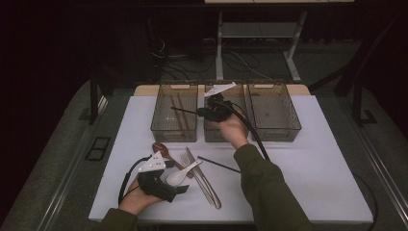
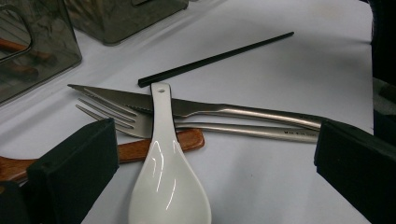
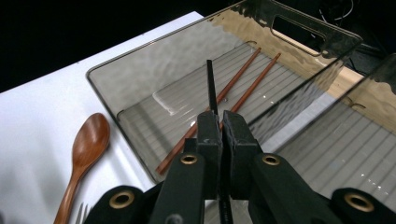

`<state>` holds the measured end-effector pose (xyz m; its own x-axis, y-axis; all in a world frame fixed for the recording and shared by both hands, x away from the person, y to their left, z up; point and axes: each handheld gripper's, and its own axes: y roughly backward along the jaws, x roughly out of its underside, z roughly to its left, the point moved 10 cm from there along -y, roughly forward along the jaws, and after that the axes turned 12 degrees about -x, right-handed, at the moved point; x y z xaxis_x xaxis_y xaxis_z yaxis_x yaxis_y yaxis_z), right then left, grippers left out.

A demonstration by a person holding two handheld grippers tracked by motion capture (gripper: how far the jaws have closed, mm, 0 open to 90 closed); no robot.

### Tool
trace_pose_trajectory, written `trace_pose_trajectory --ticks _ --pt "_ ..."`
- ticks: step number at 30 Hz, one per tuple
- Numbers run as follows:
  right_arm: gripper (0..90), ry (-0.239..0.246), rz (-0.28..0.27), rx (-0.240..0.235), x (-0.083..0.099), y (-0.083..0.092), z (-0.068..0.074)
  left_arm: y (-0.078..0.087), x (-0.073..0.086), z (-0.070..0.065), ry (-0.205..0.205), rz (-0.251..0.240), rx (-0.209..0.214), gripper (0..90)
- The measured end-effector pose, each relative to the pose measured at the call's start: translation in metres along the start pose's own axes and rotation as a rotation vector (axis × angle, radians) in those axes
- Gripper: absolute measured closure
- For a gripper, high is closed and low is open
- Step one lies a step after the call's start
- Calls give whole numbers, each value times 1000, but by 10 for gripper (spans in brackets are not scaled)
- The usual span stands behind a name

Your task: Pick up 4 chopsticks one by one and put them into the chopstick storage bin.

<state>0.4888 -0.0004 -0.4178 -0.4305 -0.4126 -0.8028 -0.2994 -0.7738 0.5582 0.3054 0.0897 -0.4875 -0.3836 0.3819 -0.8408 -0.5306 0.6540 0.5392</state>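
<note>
Looking down from the high view, we see the right claw (image 1: 204,112) held over the left of three smoked plastic bins (image 1: 174,126) at the far side of the white worktop (image 1: 312,168), clamped on a black chopstick (image 1: 185,111) that juts leftward above that bin. Two brown chopsticks (image 1: 179,115) lie inside it. Nearer to us, the left claw (image 1: 179,188) rests low by the front edge, beside a white ceramic spoon (image 1: 182,174), a fork (image 1: 199,180), a knife (image 1: 208,185) and a wooden spoon (image 1: 162,150). A second black chopstick (image 1: 217,164) lies loose just beyond them.

In the left gripper view, we find the left claw (image 2: 210,177) standing wide open, its pads on either side of the white ceramic spoon (image 2: 168,186) and touching nothing. The spoon's handle lies across the knife (image 2: 196,108) and the fork (image 2: 140,120), with the wooden spoon's handle (image 2: 154,145) beneath; the loose black chopstick (image 2: 215,58) lies farther off.

In the right gripper view, we see the right claw (image 3: 221,135) shut tight on the black chopstick (image 3: 210,86), whose tip points over the bin (image 3: 149,88) holding the brown chopsticks (image 3: 243,79). It seems to hang above the bin floor, though we cannot be sure. The wooden spoon (image 3: 86,144) lies outside on the worktop (image 3: 37,130).
</note>
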Motion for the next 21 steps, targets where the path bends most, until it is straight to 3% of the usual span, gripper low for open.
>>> trace_pose_trajectory --ticks 11,21 --pt "864 -31 50 29 -9 -38 -9 1 0 0 -4 2 2 0" --pt "862 -52 53 42 -21 -60 -15 2 -1 1 -7 -5 6 0"
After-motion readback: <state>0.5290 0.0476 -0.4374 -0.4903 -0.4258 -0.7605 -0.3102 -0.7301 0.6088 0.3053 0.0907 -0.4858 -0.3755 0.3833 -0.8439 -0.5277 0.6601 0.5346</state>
